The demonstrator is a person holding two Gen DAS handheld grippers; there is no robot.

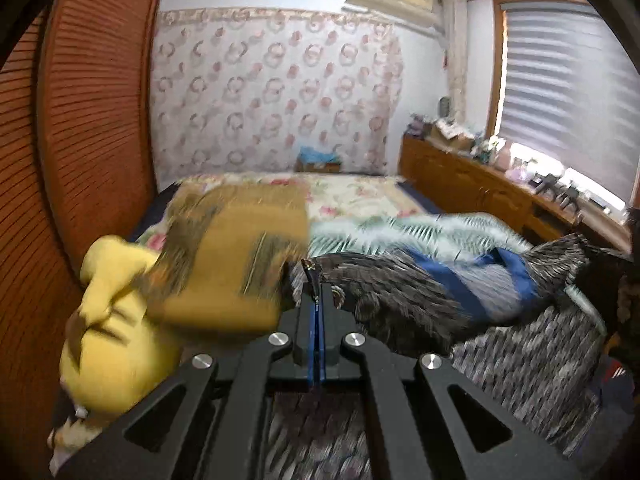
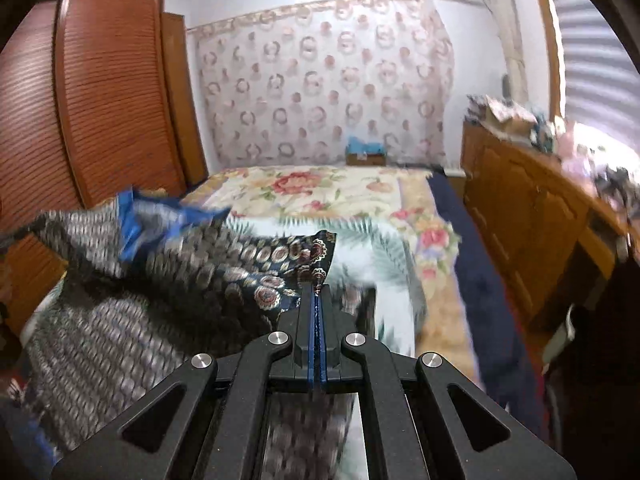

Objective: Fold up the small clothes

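Observation:
A dark patterned garment (image 1: 400, 292) with a blue lining (image 1: 448, 272) hangs between my two grippers above the bed. My left gripper (image 1: 316, 280) is shut on one corner of it. My right gripper (image 2: 318, 280) is shut on the other corner, where the ornate circle print (image 2: 276, 268) shows. In the right wrist view the cloth (image 2: 120, 288) sags to the left, blurred, with the blue lining (image 2: 160, 220) showing at the top.
A yellow plush toy (image 1: 108, 320) and a mustard cloth (image 1: 236, 248) lie at the left. The floral bed cover (image 2: 320, 192) and a leaf-print blanket (image 2: 384, 256) lie beneath. A wooden wardrobe (image 2: 112, 92) stands left, a cluttered wooden sideboard (image 2: 532, 208) right.

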